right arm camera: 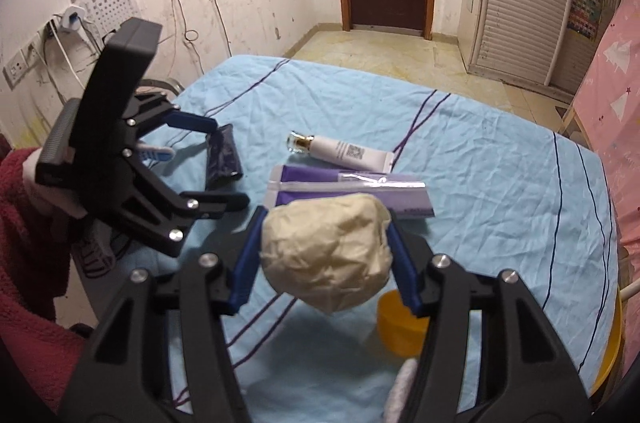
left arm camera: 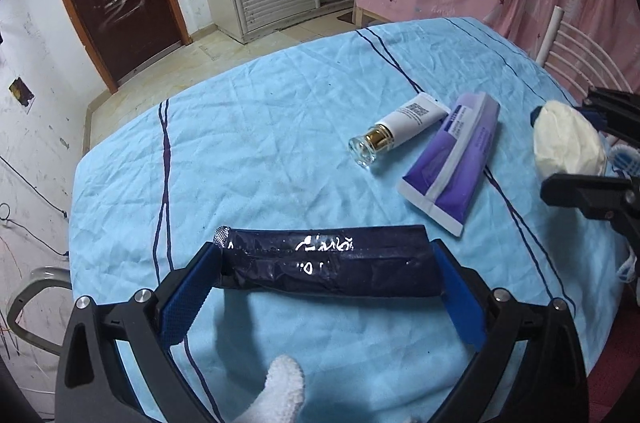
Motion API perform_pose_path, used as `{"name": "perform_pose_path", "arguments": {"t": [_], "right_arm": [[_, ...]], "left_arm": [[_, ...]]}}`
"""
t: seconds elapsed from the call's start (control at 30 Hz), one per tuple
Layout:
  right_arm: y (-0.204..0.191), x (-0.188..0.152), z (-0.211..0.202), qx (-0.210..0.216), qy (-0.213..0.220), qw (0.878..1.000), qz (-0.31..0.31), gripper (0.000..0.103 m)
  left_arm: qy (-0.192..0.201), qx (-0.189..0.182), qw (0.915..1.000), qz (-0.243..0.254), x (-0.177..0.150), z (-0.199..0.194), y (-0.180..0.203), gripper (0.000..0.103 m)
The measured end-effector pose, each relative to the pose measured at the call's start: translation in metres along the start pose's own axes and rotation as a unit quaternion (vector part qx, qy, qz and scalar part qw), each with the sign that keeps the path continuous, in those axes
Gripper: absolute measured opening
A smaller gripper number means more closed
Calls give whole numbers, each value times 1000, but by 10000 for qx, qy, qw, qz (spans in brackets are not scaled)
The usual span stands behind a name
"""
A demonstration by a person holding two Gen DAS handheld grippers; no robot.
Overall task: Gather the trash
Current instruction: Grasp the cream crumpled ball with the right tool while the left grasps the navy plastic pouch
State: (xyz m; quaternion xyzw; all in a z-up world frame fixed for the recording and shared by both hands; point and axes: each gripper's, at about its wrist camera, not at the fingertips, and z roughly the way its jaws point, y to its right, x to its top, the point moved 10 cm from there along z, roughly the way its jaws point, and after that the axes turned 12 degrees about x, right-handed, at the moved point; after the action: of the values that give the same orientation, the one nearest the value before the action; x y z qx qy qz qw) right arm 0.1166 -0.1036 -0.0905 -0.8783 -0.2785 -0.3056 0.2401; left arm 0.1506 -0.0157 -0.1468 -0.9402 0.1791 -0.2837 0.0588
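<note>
We hold 2 grippers over the blue sheet (left arm camera: 280, 143). Our right gripper (right arm camera: 326, 247) is clenched on a crumpled paper wad (right arm camera: 326, 255), lifted clear. Our left gripper (left arm camera: 328, 271) straddles a dark wrapper (left arm camera: 320, 267) lying there; whether its pads press it, we cannot tell.

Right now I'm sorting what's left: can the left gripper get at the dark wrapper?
Probably yes. The left gripper stands open with the dark wrapper lying crosswise between its fingers on the blue cloth, nothing over it. Whether the pads touch it is unclear.
</note>
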Motion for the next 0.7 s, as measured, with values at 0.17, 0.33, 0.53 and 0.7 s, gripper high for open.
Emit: {"name": "perform_pose_path", "arguments": {"t": [0.17, 0.33, 0.53, 0.7], "right_arm": [[2, -1, -2, 16, 17, 10000, 19, 55], [3, -1, -4, 30, 49, 10000, 26, 55], [5, -1, -8, 46, 104, 9999, 37, 55], [8, -1, -12, 45, 143, 9999, 74, 55]], "left_arm": [[1, 51, 9999, -89, 3, 2, -2, 93], [9, 134, 9997, -215, 3, 1, -7, 92], [38, 237, 9995, -194, 2, -3, -8, 78], [161, 263, 9995, -100, 6, -12, -2, 54]]}}
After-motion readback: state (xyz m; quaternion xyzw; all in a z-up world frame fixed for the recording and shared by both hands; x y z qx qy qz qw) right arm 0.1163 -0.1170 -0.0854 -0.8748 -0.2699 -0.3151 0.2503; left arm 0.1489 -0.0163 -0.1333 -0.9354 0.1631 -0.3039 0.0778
